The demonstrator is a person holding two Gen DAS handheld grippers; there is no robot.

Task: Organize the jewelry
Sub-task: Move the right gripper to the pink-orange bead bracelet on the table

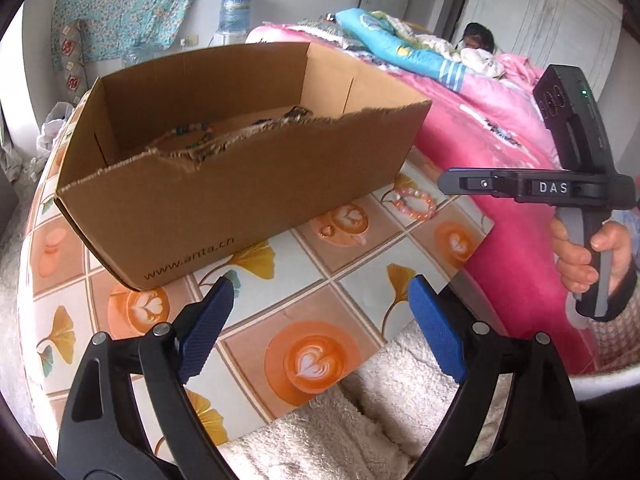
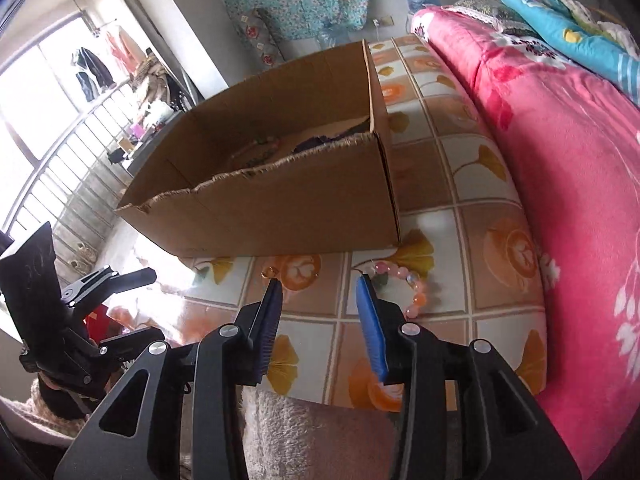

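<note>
A torn cardboard box (image 1: 224, 184) stands on the patterned table (image 1: 304, 264) with beaded necklaces (image 1: 192, 132) lying inside; it also shows in the right wrist view (image 2: 304, 200). A pink bead bracelet (image 1: 414, 203) lies on the table right of the box, and in the right wrist view (image 2: 404, 284) just right of my right gripper's tip. A small gold ring (image 2: 269, 271) lies by the left fingertip. My right gripper (image 2: 318, 276) is open and empty above the table. My left gripper (image 1: 320, 284) is wide open and empty, in front of the box.
A pink floral blanket (image 2: 560, 184) on a bed borders the table's right side, with a person lying under covers (image 1: 476, 40). A white fleece cloth (image 1: 400, 408) lies at the table's near edge. A window and shelves (image 2: 80, 120) are at the left.
</note>
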